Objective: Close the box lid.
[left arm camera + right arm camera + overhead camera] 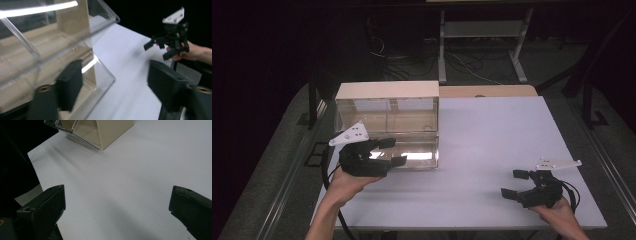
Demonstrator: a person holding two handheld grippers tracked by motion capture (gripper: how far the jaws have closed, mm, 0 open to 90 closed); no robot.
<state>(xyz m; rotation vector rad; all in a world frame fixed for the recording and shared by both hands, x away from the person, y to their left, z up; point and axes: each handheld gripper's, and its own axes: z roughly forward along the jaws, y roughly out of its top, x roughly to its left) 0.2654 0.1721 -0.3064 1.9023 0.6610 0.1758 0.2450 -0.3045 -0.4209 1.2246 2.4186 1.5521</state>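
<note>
Apparently apart, left tongs (391, 151) flank the clear box's (412, 120) open flap.

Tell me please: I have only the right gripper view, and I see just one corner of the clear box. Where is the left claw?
Observer: The left claw is at the front of the clear box, by its low clear part.
Operator: Does it grip the box?
Observer: No. In the left gripper view its jaws stand open, and nothing is pressed between them.
Operator: Where is my own claw on the table?
Observer: The right claw is near the front right corner of the table, well apart from the box.
</note>
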